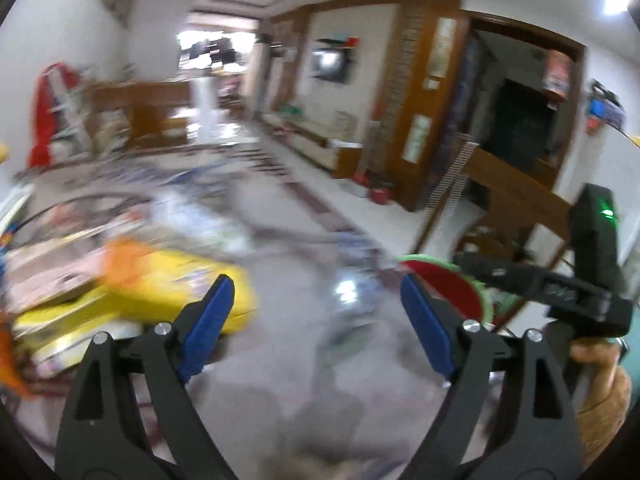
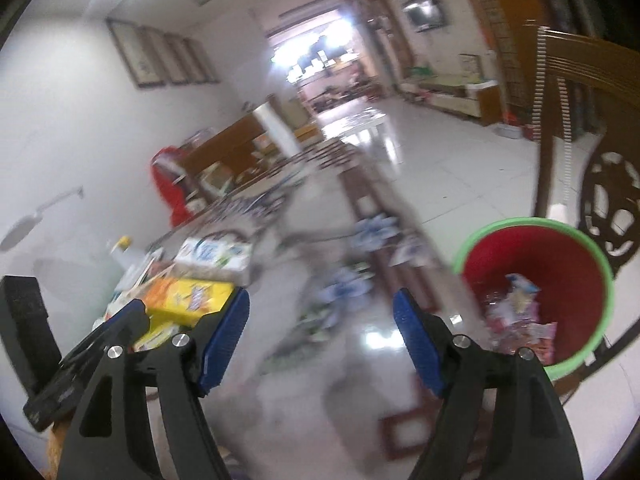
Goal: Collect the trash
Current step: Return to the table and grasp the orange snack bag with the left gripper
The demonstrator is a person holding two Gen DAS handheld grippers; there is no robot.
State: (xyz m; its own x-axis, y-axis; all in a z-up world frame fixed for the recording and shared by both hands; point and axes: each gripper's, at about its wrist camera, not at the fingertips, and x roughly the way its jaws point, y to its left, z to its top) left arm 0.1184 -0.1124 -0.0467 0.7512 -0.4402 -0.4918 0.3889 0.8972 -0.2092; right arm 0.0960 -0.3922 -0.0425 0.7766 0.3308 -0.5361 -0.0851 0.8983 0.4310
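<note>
**Bin to the right, both claws released**

Grippers hang spread over a blurred table; the left gripper [image 1: 316,320] has its blue pads wide apart with nothing between them, and the right gripper [image 2: 320,330] is likewise released and bare. The red bin [image 2: 536,292] with its green rim sits low and just to the right of the right claw's right finger, beyond the table edge; crumpled wrappers [image 2: 520,312] lie in its bottom. From the left wrist view the same bin [image 1: 444,288] shows just past the right pad, partly hidden by the other gripper's black body. A yellow box [image 1: 168,296] lies on the table to the left, just behind the left pad; further clutter there is too smeared to name.
</note>
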